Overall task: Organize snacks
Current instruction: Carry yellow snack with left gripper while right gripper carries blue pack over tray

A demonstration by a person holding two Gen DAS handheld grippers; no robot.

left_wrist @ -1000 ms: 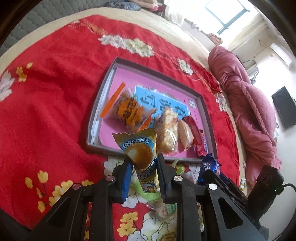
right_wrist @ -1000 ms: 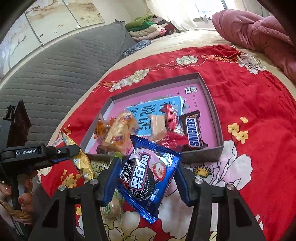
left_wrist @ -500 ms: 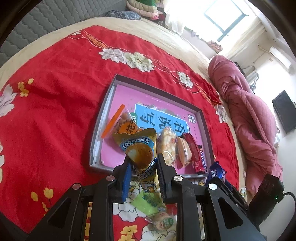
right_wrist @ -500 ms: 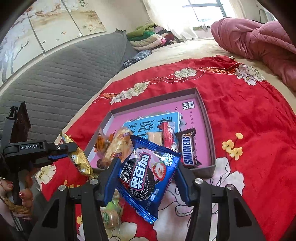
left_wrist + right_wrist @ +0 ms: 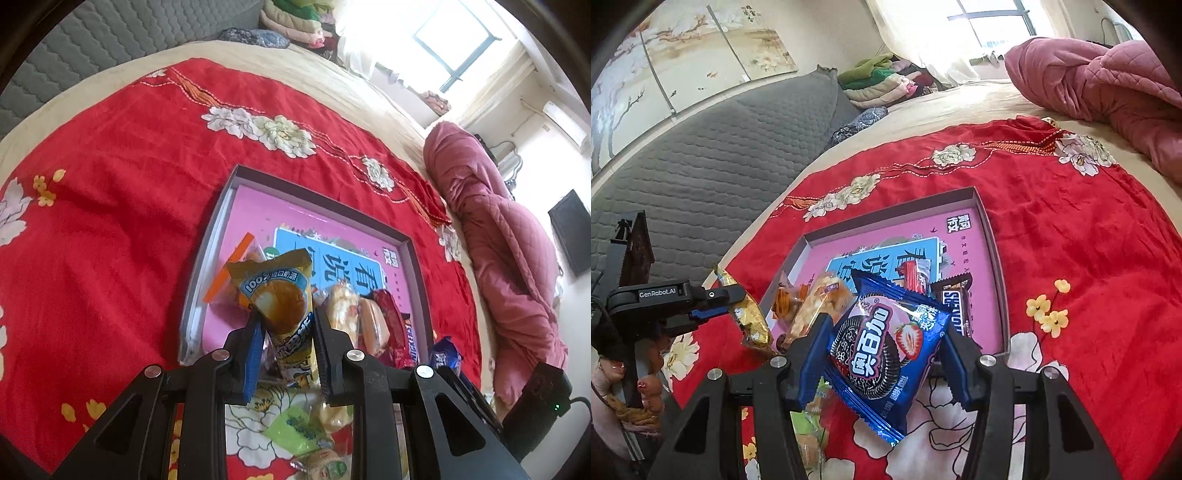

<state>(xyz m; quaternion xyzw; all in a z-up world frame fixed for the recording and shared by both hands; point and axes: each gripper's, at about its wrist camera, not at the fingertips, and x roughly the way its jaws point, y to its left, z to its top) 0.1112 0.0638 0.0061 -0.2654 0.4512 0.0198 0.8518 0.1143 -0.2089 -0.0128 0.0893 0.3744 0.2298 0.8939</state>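
My left gripper (image 5: 286,334) is shut on a yellow snack packet (image 5: 282,295) and holds it upright just before the near edge of the grey box (image 5: 207,254) with the pink floor. In the right wrist view the same gripper (image 5: 735,299) and its gold packet (image 5: 751,323) appear at the left, beside the box (image 5: 995,266). My right gripper (image 5: 886,343) is shut on a blue strawberry cookie packet (image 5: 886,343), held in front of the box's near edge. Inside the box lie several snacks, among them a Snickers bar (image 5: 955,302) and an orange packet (image 5: 229,273).
The box rests on a red flowered cloth (image 5: 110,206) spread over a bed. Loose snacks, one green packet (image 5: 299,432) among them, lie on the cloth under my grippers. A pink quilt (image 5: 1108,85) is piled at the far right, and a grey padded headboard (image 5: 720,162) runs along the left.
Both grippers have drawn back and tilted upward, so the box sits lower in both views and more of the room shows. Both packets stay gripped.
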